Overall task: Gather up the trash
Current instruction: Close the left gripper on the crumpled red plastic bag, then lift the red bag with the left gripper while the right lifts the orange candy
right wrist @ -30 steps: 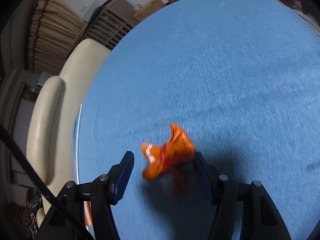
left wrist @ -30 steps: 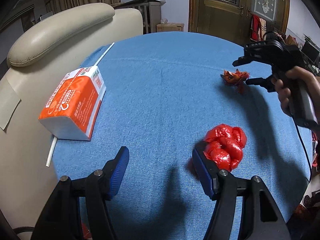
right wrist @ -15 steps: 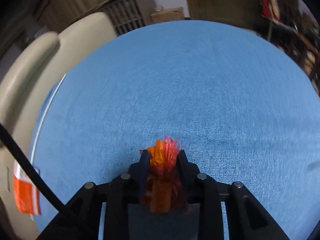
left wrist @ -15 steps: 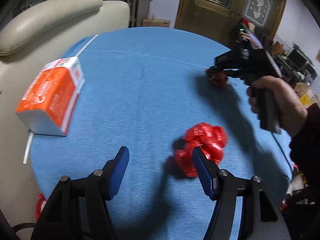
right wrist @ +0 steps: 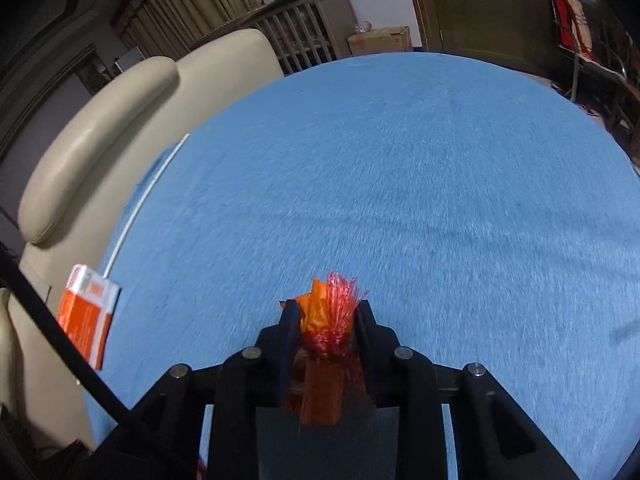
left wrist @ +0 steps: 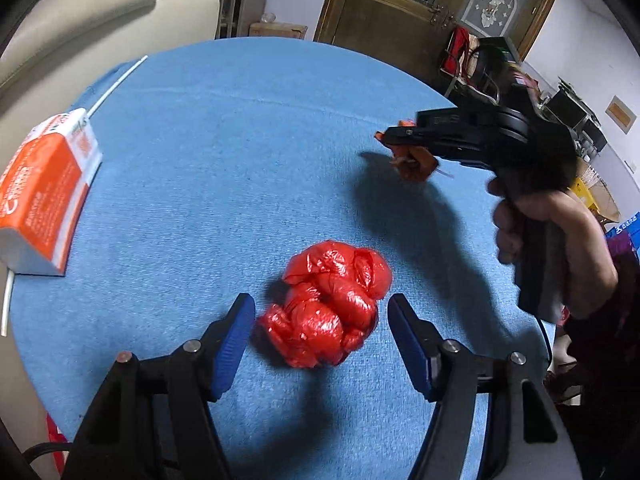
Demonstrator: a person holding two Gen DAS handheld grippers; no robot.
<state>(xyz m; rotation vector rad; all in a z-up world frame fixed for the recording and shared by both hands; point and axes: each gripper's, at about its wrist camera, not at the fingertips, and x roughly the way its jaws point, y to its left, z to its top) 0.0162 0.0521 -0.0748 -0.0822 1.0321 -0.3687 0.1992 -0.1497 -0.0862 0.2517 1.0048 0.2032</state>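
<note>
Left gripper (left wrist: 320,320) jaws spread and opening, crumpled red bag (left wrist: 326,310) lying between them on blue bench (left wrist: 240,140), right gripper (right wrist: 326,312) at 2 o'clock, jaws pinching orange wrapper (right wrist: 324,320) above bench, orange carton (left wrist: 40,200) at 9 o'clock.

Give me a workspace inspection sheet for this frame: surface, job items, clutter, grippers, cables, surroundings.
Surface: round table under a blue cloth.
Job's things: crumpled red plastic bag lying on the cloth; orange wrapper clamped.
Clutter: orange carton and a white straw near the table's edge.
Grippers: left gripper jaws opening, straddling the bag without touching; right gripper shut on the wrapper, off the cloth.
Cables: black cable crossing the right wrist view.
Surroundings: cream armchair, wooden door.
</note>
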